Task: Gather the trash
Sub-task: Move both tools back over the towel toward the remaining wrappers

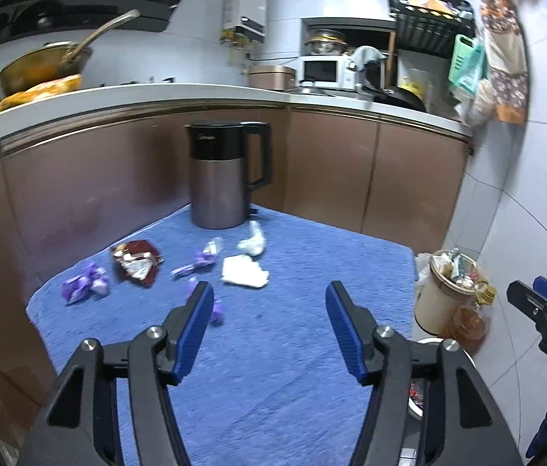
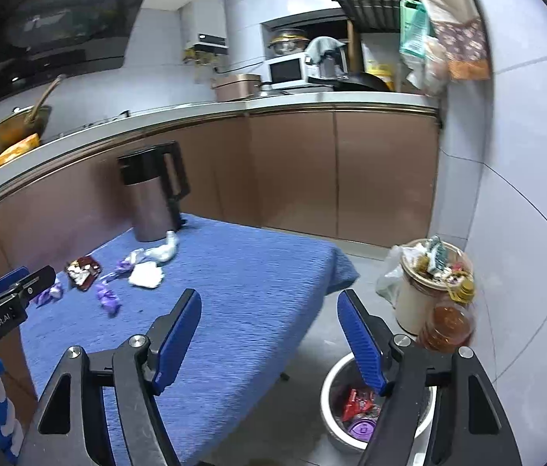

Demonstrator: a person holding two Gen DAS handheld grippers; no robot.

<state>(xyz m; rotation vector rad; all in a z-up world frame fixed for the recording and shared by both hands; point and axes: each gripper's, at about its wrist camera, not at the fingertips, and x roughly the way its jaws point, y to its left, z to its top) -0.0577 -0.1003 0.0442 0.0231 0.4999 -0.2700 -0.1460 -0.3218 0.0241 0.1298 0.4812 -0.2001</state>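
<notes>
**Both pairs of fingers spread and empty above the blue tabletop**

Left gripper [image 1: 267, 326]: fingers released, nothing between them, aimed over bare blue cloth toward the litter. Right gripper [image 2: 269, 334]: fingers likewise released and empty, straddling the tabletop's [image 2: 242, 272] right edge, directly above a white bin [image 2: 329, 392] on the floor, probably having just let something fall there. Inside the bin, a red wrapper [image 2: 358, 402] and something purple, half covered by the right finger.

Remaining trash at the far left of the tabletop: purple wrappers [image 1: 85, 283], a red-brown packet [image 1: 135, 262], a white tissue [image 1: 244, 272] and a crumpled white wad [image 1: 254, 240], all near a kettle [image 1: 226, 174]. One purple scrap partly masked by the left finger. Beside the wall, a second, overfull bin [image 2: 428, 283] with an oil bottle [image 2: 448, 322] in front. Motion blur softens the wrappers' details.
</notes>
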